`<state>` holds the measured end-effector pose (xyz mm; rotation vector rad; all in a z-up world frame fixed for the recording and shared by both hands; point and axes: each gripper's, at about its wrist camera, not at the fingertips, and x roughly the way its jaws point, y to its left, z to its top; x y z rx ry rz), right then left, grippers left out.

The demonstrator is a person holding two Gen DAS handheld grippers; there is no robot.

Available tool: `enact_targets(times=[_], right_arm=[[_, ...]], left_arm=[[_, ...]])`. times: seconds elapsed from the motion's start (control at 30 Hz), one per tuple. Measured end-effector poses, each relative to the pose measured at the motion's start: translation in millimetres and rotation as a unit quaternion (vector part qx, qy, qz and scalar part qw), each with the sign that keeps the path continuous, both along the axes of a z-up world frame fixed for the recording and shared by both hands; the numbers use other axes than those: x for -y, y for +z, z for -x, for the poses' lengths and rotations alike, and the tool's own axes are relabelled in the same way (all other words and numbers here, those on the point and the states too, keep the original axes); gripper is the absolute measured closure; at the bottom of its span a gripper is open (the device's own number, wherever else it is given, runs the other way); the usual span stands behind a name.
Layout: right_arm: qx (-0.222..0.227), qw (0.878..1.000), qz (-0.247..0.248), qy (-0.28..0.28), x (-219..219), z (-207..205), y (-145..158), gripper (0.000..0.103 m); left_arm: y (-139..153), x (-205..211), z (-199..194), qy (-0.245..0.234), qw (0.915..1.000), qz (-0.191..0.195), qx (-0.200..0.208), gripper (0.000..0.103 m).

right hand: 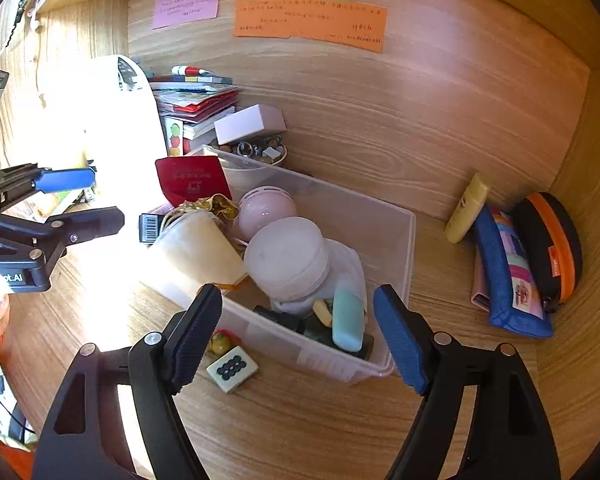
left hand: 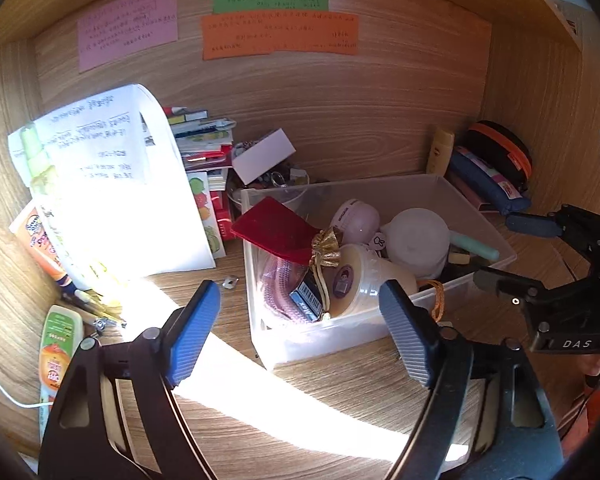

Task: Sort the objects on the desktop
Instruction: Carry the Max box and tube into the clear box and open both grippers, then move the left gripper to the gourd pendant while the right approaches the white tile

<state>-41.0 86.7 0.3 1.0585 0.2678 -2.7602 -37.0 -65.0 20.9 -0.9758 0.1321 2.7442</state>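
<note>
A clear plastic bin (left hand: 380, 330) (right hand: 396, 240) stands on the wooden desk, packed with a red velvet pouch (left hand: 278, 228) (right hand: 192, 180), a pink round case (left hand: 356, 218) (right hand: 266, 206), a white round lid (left hand: 418, 236) (right hand: 286, 258), a cream cup (left hand: 358, 280) (right hand: 198, 254) and a mint tube (right hand: 348, 320). My left gripper (left hand: 302, 330) is open and empty just before the bin's near left corner; it also shows in the right wrist view (right hand: 94, 200). My right gripper (right hand: 298, 334) is open and empty over the bin's near edge; it also shows in the left wrist view (left hand: 500, 252). A mahjong tile (right hand: 232, 368) lies beside the bin.
A white paper sheet (left hand: 112, 184) leans at the left, with a stack of books (left hand: 202, 136) (right hand: 196, 100) and a white box (left hand: 264, 156) (right hand: 250, 122) behind. A blue pencil pouch (right hand: 512, 276), an orange-trimmed black case (right hand: 556, 244) and a yellow tube (right hand: 466, 208) lie at the right. Tubes (left hand: 56, 352) lie at the left.
</note>
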Motion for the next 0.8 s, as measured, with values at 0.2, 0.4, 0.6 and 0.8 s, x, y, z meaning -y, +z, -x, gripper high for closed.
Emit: enact_targets(times=[0.2,0.4,0.6,0.8], right_arm=[[0.004,1.0,0.012,0.006,1,-17,2,0.027],[0.032,0.999,0.003,0.013,6,-29,-17,0.027],[0.085,0.996,-0.001,0.028,16,-24,-48,0.027],[0.106,0.993,-0.022,0.036,30,-9,-69,0.027]], left_arm=[[-3,8,-14,0.007,1.0,0.004,0.002,0.017],[-20,14,-21,0.01,0.9994,0.005,0.032,0.017],[-39,21,-23,0.02,0.9975,0.0,0.067,0.017],[-51,23,-26,0.025,0.9958,0.001,0.088,0.017]])
